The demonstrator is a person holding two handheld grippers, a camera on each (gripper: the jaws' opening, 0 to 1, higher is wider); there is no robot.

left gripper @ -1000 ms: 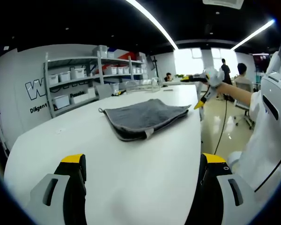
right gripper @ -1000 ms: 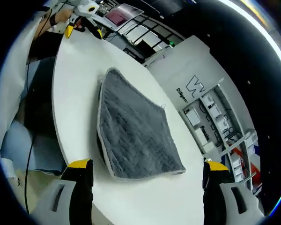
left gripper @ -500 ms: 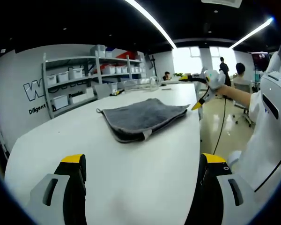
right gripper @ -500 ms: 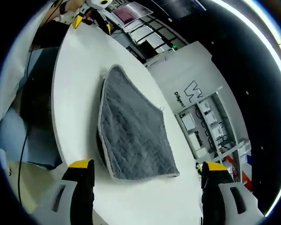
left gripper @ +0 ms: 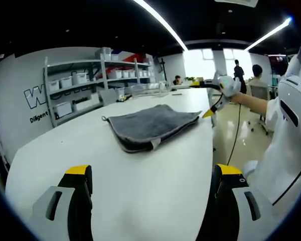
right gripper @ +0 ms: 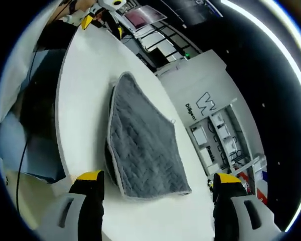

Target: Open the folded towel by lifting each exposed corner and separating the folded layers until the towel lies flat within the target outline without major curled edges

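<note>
Still folded: grey towel [right gripper: 143, 145] on white table [left gripper: 140, 170], no corner taken yet.

Towel is seen lying ahead of and between the right gripper's [right gripper: 155, 201] spread, empty jaws, its nearest bound edge just beyond the yellow tips; stacked layers are visible along that edge. From the left gripper [left gripper: 150, 188], likewise spread and empty, the towel [left gripper: 150, 125] is placed well ahead, a turned-up corner facing the jaws. The right gripper [left gripper: 216, 95] is also seen beyond the towel's far side. No target outline can be made out. Judged best: the top layer alone is to be pinched at the near corner, lifted low, and peeled away while the lower layers are pinned by the other gripper, so bunching is avoided.
</note>
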